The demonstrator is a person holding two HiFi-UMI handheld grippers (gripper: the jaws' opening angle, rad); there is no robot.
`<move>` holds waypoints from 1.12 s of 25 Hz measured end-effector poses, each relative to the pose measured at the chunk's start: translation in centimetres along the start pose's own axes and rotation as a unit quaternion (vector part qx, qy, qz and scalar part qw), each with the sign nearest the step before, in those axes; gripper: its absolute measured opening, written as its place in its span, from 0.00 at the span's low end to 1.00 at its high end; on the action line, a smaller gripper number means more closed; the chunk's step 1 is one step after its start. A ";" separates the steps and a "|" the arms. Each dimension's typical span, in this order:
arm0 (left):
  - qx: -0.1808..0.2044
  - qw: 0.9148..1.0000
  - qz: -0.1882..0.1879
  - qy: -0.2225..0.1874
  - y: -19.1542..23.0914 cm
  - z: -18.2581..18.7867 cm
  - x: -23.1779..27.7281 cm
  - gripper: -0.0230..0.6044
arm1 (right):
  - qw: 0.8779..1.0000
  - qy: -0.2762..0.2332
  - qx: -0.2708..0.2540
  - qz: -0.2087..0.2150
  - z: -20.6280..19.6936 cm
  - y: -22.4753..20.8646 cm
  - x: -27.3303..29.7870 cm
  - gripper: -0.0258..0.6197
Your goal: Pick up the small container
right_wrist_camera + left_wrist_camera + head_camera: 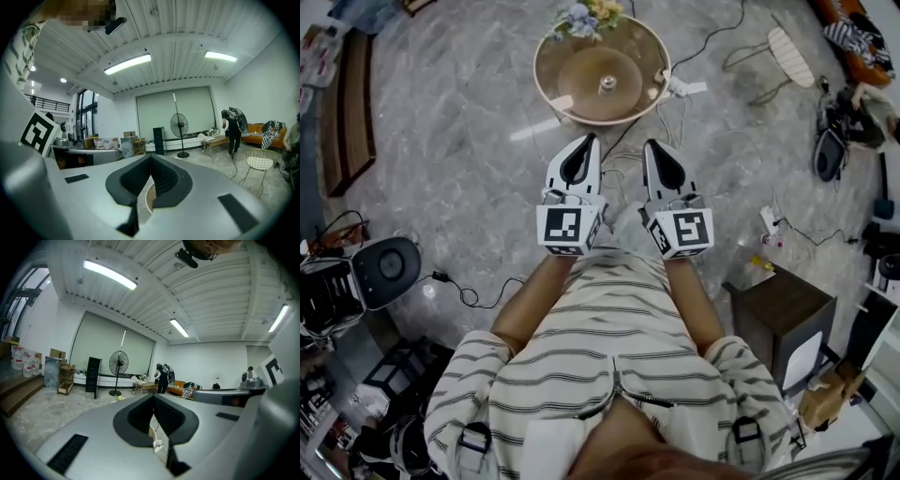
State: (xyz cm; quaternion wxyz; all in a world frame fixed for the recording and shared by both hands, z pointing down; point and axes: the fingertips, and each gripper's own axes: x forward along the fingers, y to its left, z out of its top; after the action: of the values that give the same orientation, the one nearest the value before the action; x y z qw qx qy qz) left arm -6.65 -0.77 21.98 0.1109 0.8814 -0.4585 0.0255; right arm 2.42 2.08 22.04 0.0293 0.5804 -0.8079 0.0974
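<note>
A round, wood-coloured table [551, 58] stands on the marble floor ahead of me. A small metallic object [607, 84], likely the small container, sits at its centre. A bunch of flowers [584, 15] rests on its far rim. Both grippers hover side by side short of the table's near edge, pointing at it. My left gripper [593, 139] [153, 397] has its jaws together, nothing between them. My right gripper [648, 145] [151, 157] is likewise shut and empty. Below the right jaws, a slice of the table's rim [149, 200] shows.
Cables and a white power strip [686, 89] lie on the floor right of the table. A white wire chair [789, 53] stands far right, a dark cabinet [780, 317] near right, a wooden bench [349, 112] left. A standing fan [179, 126] and a person [233, 125] are across the room.
</note>
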 end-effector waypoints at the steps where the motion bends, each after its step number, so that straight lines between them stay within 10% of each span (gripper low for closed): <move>1: -0.001 1.000 0.004 0.002 0.3 -0.2 0.4 0.04 | 1.000 0.000 0.001 0.005 -0.1 -0.2 0.4 0.05; 28: -0.003 0.993 0.098 0.068 4.3 -10.5 16.6 0.04 | 0.988 0.094 0.003 0.121 -11.4 -10.5 16.5 0.05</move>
State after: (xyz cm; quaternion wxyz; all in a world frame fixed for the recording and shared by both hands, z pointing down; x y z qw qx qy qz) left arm 0.09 -14.17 35.35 0.1415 0.8283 -0.5338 0.0943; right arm 6.21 -14.30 37.16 0.0916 0.4670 -0.8653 0.1573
